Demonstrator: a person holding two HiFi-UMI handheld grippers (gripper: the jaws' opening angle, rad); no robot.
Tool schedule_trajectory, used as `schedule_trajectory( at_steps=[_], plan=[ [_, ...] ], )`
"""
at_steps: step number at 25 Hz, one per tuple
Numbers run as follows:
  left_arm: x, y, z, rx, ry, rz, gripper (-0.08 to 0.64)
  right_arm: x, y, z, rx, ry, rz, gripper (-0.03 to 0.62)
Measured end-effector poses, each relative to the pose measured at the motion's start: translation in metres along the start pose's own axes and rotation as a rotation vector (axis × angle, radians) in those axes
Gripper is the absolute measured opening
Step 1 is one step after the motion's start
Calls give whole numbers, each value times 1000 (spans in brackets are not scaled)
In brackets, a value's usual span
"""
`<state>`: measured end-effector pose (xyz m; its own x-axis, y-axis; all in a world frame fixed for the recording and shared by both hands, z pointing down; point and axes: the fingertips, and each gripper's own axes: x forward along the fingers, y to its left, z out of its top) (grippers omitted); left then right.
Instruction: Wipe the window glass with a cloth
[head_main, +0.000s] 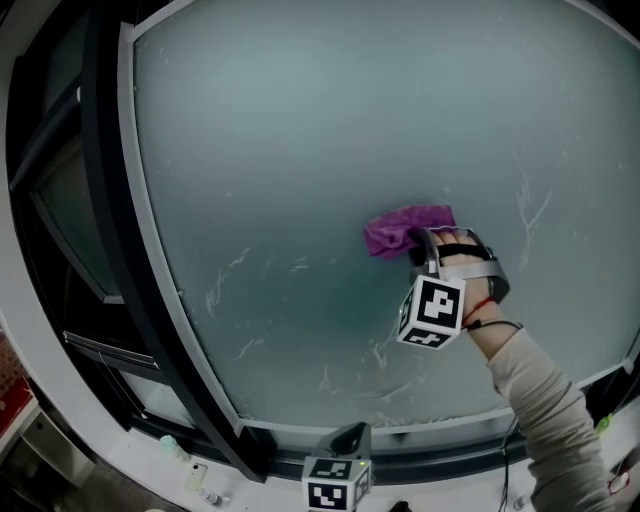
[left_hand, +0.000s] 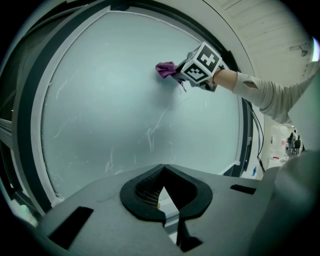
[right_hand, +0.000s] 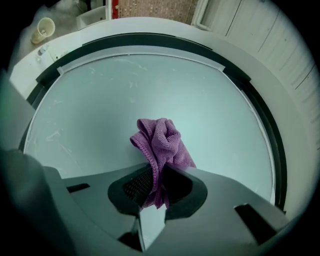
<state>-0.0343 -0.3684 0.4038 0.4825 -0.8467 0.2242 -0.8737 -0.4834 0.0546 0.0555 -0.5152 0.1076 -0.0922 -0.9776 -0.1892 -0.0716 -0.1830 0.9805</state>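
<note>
Right gripper (right_hand: 156, 192) clamps the purple cloth (right_hand: 162, 142) against the window glass (head_main: 300, 150), mid-pane. Looks soft, light, floppy: best pinched at a bunched fold. Left gripper (left_hand: 161, 192) hangs low, jaws together, empty.

The cloth (right_hand: 161, 140) in my right gripper (right_hand: 157, 189) is a purple terry fabric, soft and looped, with a stitched hem. The window glass (head_main: 300, 150) looks frosted and matt, smooth but crossed by pale streaks, and its frame (head_main: 110, 220) is dark with a slight gloss. On this gripper and my left gripper (left_hand: 162, 194) the pads (right_hand: 135, 185) are matt black with a fine grid texture, set in smooth grey plastic.
</note>
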Motion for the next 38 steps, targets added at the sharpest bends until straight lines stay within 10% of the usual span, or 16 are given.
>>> schedule_trajectory(
  at_steps=[27, 38],
  plan=[
    [-6, 9, -17, -34, -6, 44, 5, -45, 241, -21, 132, 43, 382, 51],
    [-7, 11, -18, -37, -9, 53, 5, -51, 271, -22, 117, 51, 428, 51]
  ],
)
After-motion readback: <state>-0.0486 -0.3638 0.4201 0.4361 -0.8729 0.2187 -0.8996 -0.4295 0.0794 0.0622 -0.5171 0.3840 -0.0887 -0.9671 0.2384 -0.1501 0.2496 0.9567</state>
